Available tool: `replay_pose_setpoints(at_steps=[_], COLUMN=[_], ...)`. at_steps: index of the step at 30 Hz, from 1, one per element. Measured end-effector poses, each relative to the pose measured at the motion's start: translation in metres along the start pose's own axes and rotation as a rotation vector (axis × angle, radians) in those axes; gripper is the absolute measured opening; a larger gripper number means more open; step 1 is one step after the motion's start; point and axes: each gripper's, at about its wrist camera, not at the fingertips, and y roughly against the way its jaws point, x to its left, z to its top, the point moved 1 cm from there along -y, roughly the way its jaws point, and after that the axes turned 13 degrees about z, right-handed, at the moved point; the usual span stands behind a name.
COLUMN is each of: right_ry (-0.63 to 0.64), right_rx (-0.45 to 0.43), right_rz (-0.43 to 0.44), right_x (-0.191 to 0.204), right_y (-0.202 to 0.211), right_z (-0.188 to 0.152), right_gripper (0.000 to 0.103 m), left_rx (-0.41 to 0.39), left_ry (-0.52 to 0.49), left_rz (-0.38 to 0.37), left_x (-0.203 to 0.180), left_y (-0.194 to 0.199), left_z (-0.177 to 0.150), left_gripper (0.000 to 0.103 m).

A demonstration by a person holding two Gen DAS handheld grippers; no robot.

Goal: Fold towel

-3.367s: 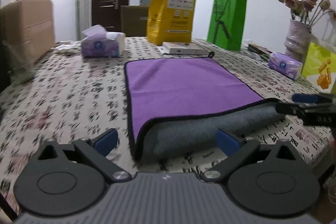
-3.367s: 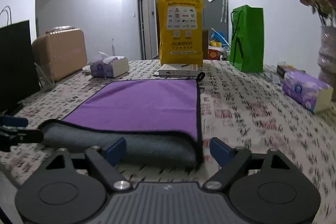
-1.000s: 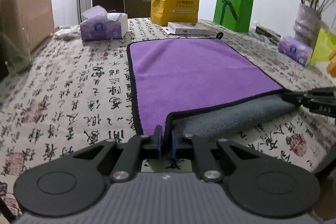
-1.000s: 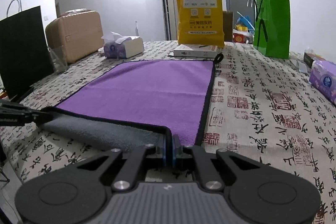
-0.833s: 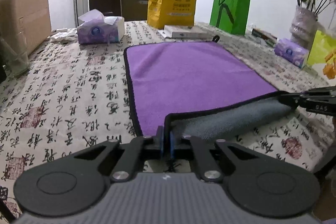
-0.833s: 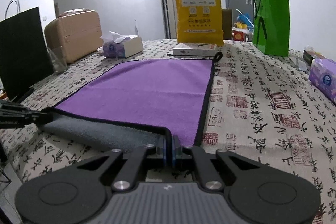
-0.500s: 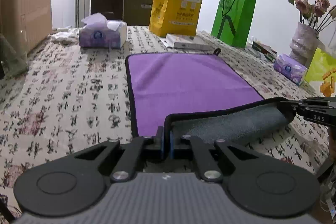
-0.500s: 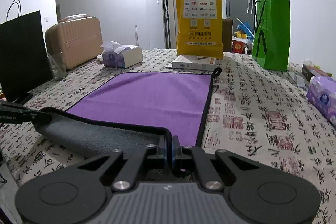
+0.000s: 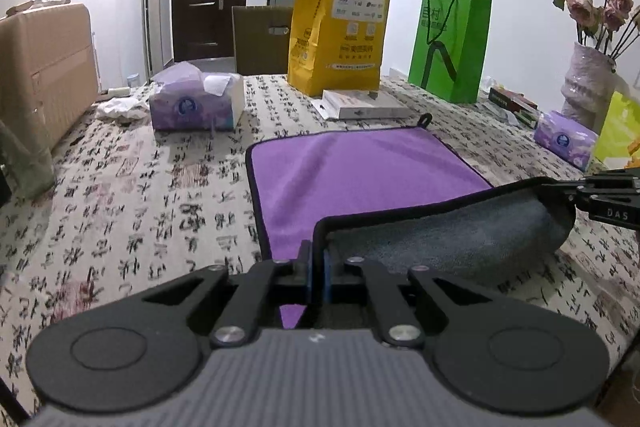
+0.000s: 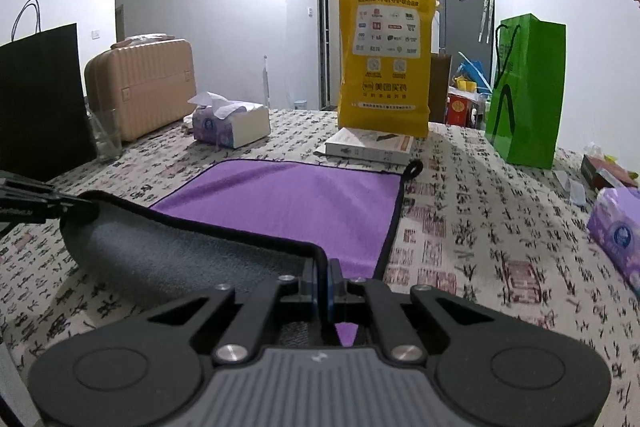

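Both grippers, left gripper (image 9: 318,265), right gripper (image 10: 323,283), clamp towel (image 9: 360,175) corners; black bag (image 10: 40,99) right-view only.

The left gripper (image 9: 318,263) has its two fingers pressed together on the near left corner of the towel (image 9: 360,175), holding that corner up off the surface. The right gripper (image 10: 322,281) is likewise clamped on the near right corner, fingers closed with only the cloth edge between them. Both point forward at about the same height, well apart. Each shows at the edge of the other's view, the right gripper's tip reaching in sideways.
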Motion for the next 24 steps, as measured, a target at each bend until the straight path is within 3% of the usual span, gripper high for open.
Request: replay_pose_setpoints(at_steps=[24], right_ry=[0.054], right_rx=[-0.014], right_rz=[-0.001], right_x=[-0.048], right_y=[-0.057], right_z=[0.063], right_gripper=[0.004], left_rx=[-0.029], left_ry=[-0.012], left_rz=[-0.016], left_x=[0.016], left_y=[-0.068], left_z=[0.078], left_gripper=[0.006])
